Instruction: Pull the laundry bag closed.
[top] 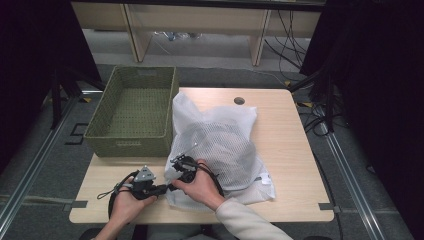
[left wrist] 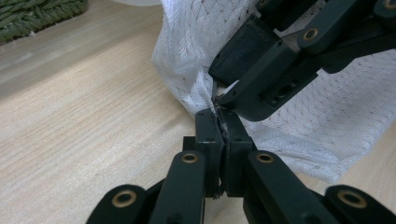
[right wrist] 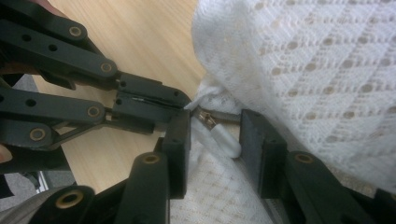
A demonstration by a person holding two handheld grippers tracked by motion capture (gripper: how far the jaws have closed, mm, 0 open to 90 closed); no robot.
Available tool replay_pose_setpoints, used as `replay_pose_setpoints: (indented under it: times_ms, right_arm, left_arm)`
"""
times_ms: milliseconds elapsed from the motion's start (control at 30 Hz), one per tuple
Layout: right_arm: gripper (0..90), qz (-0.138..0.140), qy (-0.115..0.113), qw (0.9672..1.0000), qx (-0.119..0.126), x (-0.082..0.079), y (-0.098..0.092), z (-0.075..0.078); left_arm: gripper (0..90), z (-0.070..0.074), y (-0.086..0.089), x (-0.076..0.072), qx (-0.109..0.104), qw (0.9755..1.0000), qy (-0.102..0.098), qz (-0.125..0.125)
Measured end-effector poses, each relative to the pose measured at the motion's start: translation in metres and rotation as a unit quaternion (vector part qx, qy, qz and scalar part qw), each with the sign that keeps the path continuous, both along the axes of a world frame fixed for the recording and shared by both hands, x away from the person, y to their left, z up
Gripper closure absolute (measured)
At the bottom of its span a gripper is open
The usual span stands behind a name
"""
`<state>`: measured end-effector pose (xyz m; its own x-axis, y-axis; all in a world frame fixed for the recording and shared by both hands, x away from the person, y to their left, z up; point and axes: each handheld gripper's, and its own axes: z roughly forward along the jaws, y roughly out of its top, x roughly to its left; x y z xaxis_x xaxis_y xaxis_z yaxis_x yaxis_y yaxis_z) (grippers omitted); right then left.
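Both hands sit at the near edge of the bench [top: 295,165], each with a hand-held gripper, meeting at the near-left corner of a white mesh laundry bag [top: 220,145].

Left hand-held gripper [left wrist: 223,122] has its jaws pressed flat together, pinching the bag's corner fabric right at the end of the zipper. You can see the cloth bunch up and pull taut out of its tips in the left gripper view.

Right hand-held gripper [right wrist: 214,133] comes in from the other side, tips nearly touching the left one's. Its jaws stand apart on either side of the white zipper pull [right wrist: 223,139], and the pads aren't pressing on it, so nothing's gripped. In the right gripper view the pull's long axis runs slantwise, the metal slider end toward the left gripper and the white tab toward the lower right.

Bag itself lies bulging beyond both grippers, long axis running away across the bench. Beyond the left gripper sits a green woven basket [top: 100,132], beside the bag.
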<state>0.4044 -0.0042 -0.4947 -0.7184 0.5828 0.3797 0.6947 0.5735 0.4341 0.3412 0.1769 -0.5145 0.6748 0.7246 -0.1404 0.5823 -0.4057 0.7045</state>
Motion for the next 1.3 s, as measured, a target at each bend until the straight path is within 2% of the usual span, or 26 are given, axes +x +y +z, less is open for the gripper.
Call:
replay_pose_setpoints:
  times_ms: [167, 233, 300, 367, 433, 467, 500, 533, 733, 867, 1000, 1100, 1167, 1233, 1300]
  right_arm:
    - [69.8, 0.010, 0.000, 0.9999, 0.009, 0.001, -0.001, 0.001]
    - [71.2, 0.001, 0.003, 1.0000, 0.006, -0.001, -0.001, 0.004]
    - [73.4, 0.004, 0.008, 0.9999, 0.009, -0.002, -0.002, 0.005]
    - [74.3, 0.005, 0.000, 1.0000, 0.005, -0.002, -0.002, 0.006]
    - [75.5, 0.004, 0.010, 0.9999, 0.007, -0.003, -0.001, 0.007]
    - [76.2, 0.010, 0.010, 0.9998, 0.010, -0.002, 0.000, 0.006]
    - [77.2, 0.005, 0.015, 0.9998, 0.008, -0.003, 0.000, 0.006]
    - [78.4, 0.014, 0.010, 0.9998, 0.006, -0.003, 0.000, 0.005]
    - [86.2, 0.008, 0.014, 0.9998, 0.008, -0.003, -0.001, 0.003]
    - [86.5, 0.009, 0.013, 0.9999, 0.003, -0.003, -0.001, 0.004]
    - [85.7, -0.003, 0.013, 0.9999, -0.003, -0.004, 0.000, 0.004]
    - [86.3, 0.001, 0.015, 0.9999, 0.000, -0.004, 0.000, 0.003]
    - [86.8, 0.004, 0.015, 0.9999, 0.007, -0.004, 0.000, 0.003]
    - [86.8, 0.008, 0.011, 0.9999, 0.004, -0.004, 0.000, 0.004]
    - [86.8, 0.002, 0.009, 0.9999, 0.006, -0.005, -0.002, 0.010]
  left_arm:
    - [87.2, 0.000, 0.000, 0.000, 0.000, 1.0000, 0.001, 0.002]
    - [87.3, 0.000, -0.001, 0.000, 0.000, 1.0000, 0.001, 0.002]
    - [87.2, 0.000, -0.001, 0.000, 0.000, 1.0000, 0.001, 0.003]
    - [87.2, 0.000, -0.001, 0.000, 0.000, 1.0000, 0.001, 0.003]
    - [87.2, 0.000, -0.001, 0.000, 0.000, 1.0000, 0.001, 0.003]
    - [87.1, 0.000, -0.001, 0.000, 0.000, 1.0000, 0.001, 0.003]
    - [87.2, 0.000, 0.000, 0.000, 0.000, 1.0000, 0.001, 0.003]
    - [87.1, 0.000, 0.000, 0.000, 0.000, 1.0000, 0.001, 0.003]
    - [86.9, 0.000, -0.001, -0.001, 0.001, 1.0000, 0.001, 0.004]
    - [86.2, 0.000, -0.001, -0.001, 0.003, 1.0000, 0.001, 0.003]
    - [85.9, 0.000, 0.000, 0.000, 0.002, 1.0000, 0.001, 0.002]
    - [85.3, 0.000, -0.001, -0.001, 0.000, 1.0000, 0.001, 0.005]
    - [82.8, 0.001, -0.001, -0.002, -0.005, 1.0000, 0.002, 0.007]
    - [78.0, 0.002, 0.000, -0.002, 0.001, 1.0000, -0.002, 0.006]
    - [71.5, 0.008, 0.000, -0.006, -0.012, 0.9997, -0.005, 0.019]
